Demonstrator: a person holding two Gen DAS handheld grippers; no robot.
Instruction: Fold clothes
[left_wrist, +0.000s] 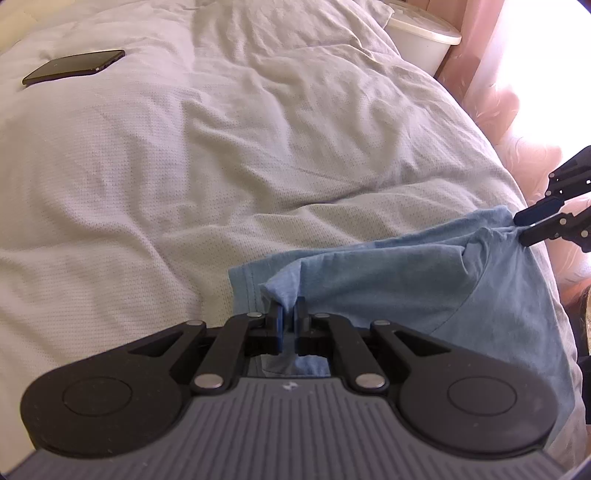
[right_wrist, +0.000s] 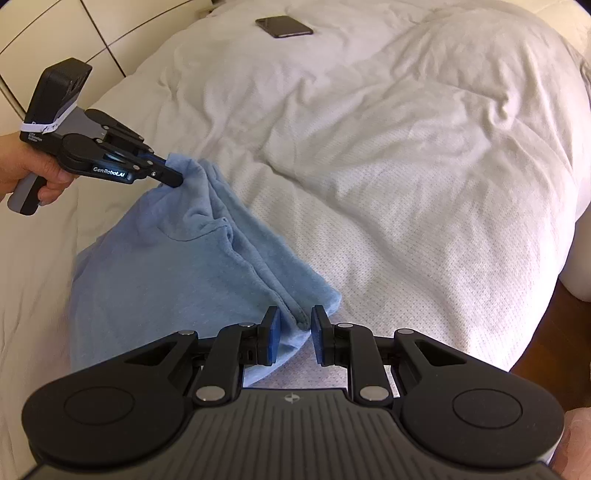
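The blue garment (right_wrist: 177, 280) was spread on the bed (right_wrist: 406, 184). One bunched corner was clamped by the left gripper (left_wrist: 289, 317). The right gripper (right_wrist: 294, 332) was parted around a hem, apparently ungripped.

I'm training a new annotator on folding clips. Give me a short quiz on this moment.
1. True or false: the phone lies on the blue garment.
2. What is the left gripper clamped on? A the phone, B the blue garment, C nothing.
3. Fill in: the gripper whose jaws stand apart, with the garment's hem between them, is the ___ gripper.

Key:
1. False. It lies on the bed cover, well away from the garment.
2. B.
3. Right: the right gripper.
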